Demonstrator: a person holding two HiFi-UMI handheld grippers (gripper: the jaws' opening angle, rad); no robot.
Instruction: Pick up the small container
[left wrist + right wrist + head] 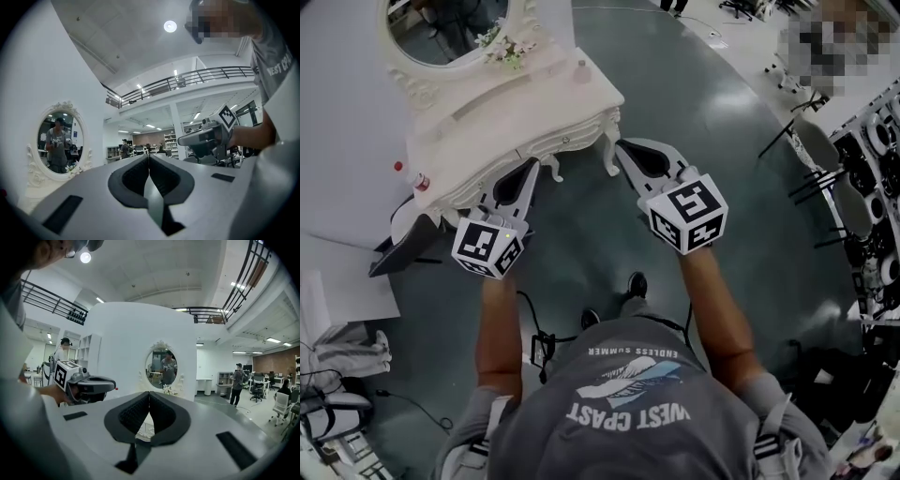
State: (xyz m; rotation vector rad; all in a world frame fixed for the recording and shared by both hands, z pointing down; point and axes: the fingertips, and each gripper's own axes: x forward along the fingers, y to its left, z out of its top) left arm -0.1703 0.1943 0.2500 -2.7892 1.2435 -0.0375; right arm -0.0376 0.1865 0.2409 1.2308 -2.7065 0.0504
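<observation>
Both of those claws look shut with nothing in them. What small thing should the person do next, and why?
Probably ease the right gripper forward over the dressing table. Both it and the left gripper are shut and empty, with tips only at the table's front edge, while what looks like the small container sits farther back.

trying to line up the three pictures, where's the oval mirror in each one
Head view: oval mirror at the top left, cut by the top edge.
Left gripper view: at the left, mid-height.
Right gripper view: near the centre, just above the right claw.
Shared landmark: the small flowers at the mirror's base.
</observation>
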